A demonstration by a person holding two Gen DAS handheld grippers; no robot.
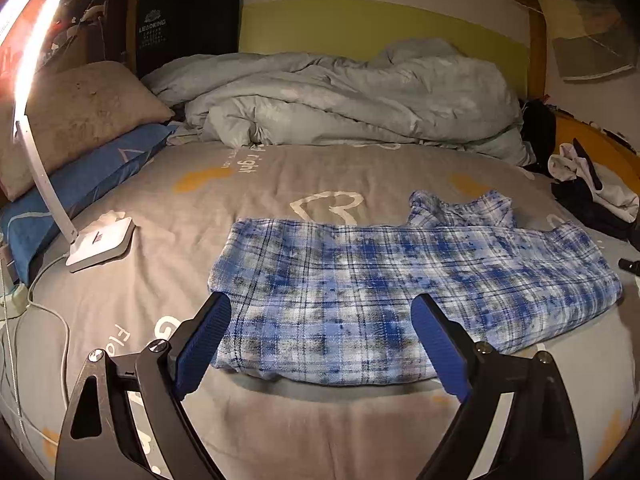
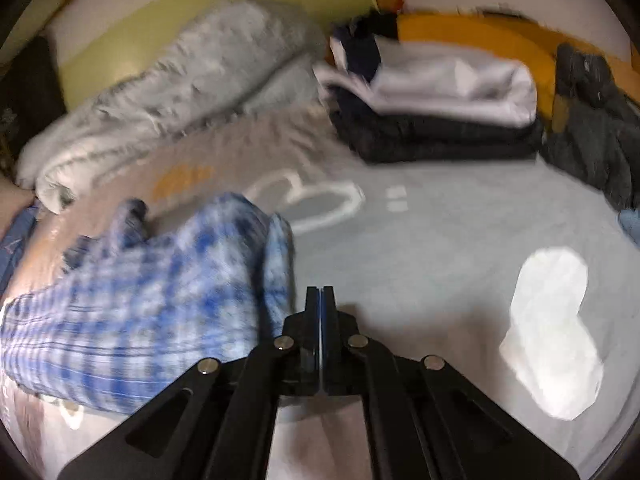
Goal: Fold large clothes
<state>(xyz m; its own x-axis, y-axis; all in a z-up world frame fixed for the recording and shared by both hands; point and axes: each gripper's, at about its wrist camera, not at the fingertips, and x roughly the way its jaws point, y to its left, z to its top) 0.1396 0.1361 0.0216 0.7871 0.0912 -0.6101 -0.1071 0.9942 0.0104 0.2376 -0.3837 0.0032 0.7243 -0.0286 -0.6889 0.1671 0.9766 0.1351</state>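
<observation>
While the blue plaid garment point(image 1: 408, 300) is lying partly folded on the grey bedsheet point(image 1: 280, 168), we are pausing between folds. It is spread as a broad band across the near middle of the bed, with a rumpled piece, perhaps a sleeve or collar, bunching up at its far right edge. In the blurred right wrist view the same cloth point(image 2: 132, 304) is sitting to the left of our right gripper point(image 2: 321, 300), beside it and not between its fingers.

We are holding our left gripper point(image 1: 320, 336) released, its blue pads spread wide just over the near hem and gripping nothing. Our right gripper is clenched tight, jaws pressed flat together with no fabric caught in them.

We judge that one fold is already made and the next is waiting. It is calling for both tools to take a hem: the right one must open first and come back to the cloth's right end, tucking that loose bunch flat, while the left one pinches the near edge.

Farther out, a crumpled grey duvet point(image 1: 344, 96) is lying along the headboard, a white desk lamp point(image 1: 100, 242) is standing on the sheet at the left, and a stack of folded clothes point(image 2: 436, 108) is waiting at the far right.
</observation>
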